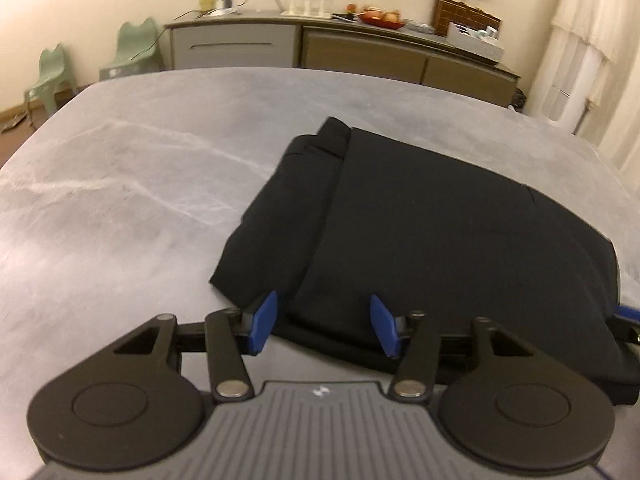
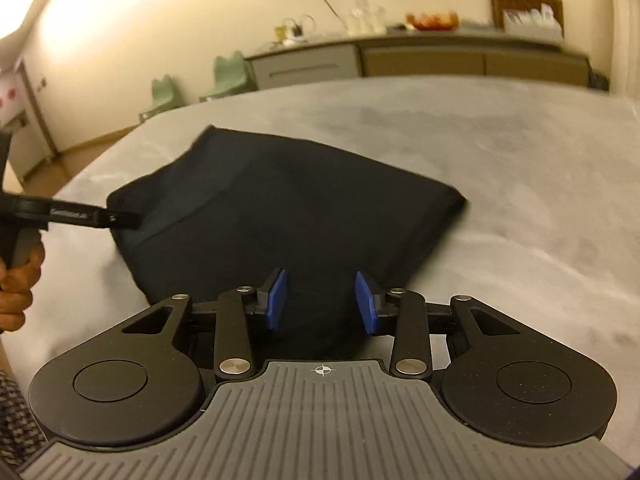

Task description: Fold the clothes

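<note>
Left wrist view
Left gripper (image 1: 323, 323): its blue pads (image 1: 264, 322) stand wide apart at the near edge of the cloth, with nothing pinched between them.
Garment (image 1: 420, 240): a black piece of clothing, folded into a thick, roughly square stack, lying flat on the grey table (image 1: 140, 184) right of the middle. A lower layer sticks out along its left side, so the top fold sits a little to the right of what is beneath it.
Right gripper, as seen from here: only a sliver of blue and black shows at the right edge, beside the near right corner of the garment.
Room behind: a long sideboard (image 1: 320, 46) against the wall carries glassware, a red bowl of fruit and a white box; two pale green chairs (image 1: 136, 46) stand to the left of it.

Right wrist view
Right gripper (image 2: 321, 300): its blue pads (image 2: 277, 299) are spread open, with the near edge of the garment (image 2: 288, 204) lying between them but not clamped.
Left gripper (image 2: 120, 218): it reaches in from the left, its tip at the garment's left edge; a hand (image 2: 18, 284) grips its handle. From this side I cannot tell how far its fingers are spread.
Table (image 2: 520, 200): bare grey surface to the right of the garment.
</note>
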`<state>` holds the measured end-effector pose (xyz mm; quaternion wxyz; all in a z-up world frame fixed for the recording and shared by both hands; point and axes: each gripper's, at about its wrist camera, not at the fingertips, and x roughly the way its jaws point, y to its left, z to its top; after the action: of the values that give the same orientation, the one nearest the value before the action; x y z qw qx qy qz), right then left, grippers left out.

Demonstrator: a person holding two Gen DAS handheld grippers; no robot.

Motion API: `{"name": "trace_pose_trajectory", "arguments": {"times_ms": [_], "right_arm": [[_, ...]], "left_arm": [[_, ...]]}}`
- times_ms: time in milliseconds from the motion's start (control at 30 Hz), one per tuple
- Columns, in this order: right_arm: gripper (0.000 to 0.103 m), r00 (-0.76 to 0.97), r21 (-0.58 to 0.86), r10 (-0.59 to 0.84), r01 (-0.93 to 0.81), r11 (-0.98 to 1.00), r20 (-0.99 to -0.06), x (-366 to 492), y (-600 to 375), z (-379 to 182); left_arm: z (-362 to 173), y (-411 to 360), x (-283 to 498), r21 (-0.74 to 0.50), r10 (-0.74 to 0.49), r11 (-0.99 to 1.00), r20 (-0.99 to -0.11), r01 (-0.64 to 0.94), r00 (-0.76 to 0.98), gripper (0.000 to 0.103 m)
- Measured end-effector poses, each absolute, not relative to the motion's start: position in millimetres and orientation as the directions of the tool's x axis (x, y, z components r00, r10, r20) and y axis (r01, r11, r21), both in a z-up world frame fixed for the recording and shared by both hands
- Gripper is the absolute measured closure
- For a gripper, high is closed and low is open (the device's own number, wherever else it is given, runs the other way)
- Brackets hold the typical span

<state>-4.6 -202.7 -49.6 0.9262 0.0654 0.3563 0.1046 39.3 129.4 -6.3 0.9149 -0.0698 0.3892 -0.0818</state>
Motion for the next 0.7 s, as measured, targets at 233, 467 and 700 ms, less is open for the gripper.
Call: {"name": "trace_pose_trajectory", "arguments": {"times_ms": [233,467,700], "right_arm": [[0.027,0.807,-0.02,0.296,-0.355,0.935,-0.511,-53,-149,-23],[0.045,0.744,-0.263,0.212,-0.465,0.845,-0.634,-11,-127,-60],[0.045,0.74,-0.401,-0.021,-0.341,0.851,-0.673,75,-214,-59]], "left_arm": [[-2,142,44,-0.24,-0.199,0.97,-0.702,0.037,0.684,0.046],[-25,111,75,-0.259,-0.236,0.964,-0.751,0.054,0.617,0.047],[-31,12,117,-0.113,-0.223,0.971,-0.741,0.209,0.633,0.046]]}}
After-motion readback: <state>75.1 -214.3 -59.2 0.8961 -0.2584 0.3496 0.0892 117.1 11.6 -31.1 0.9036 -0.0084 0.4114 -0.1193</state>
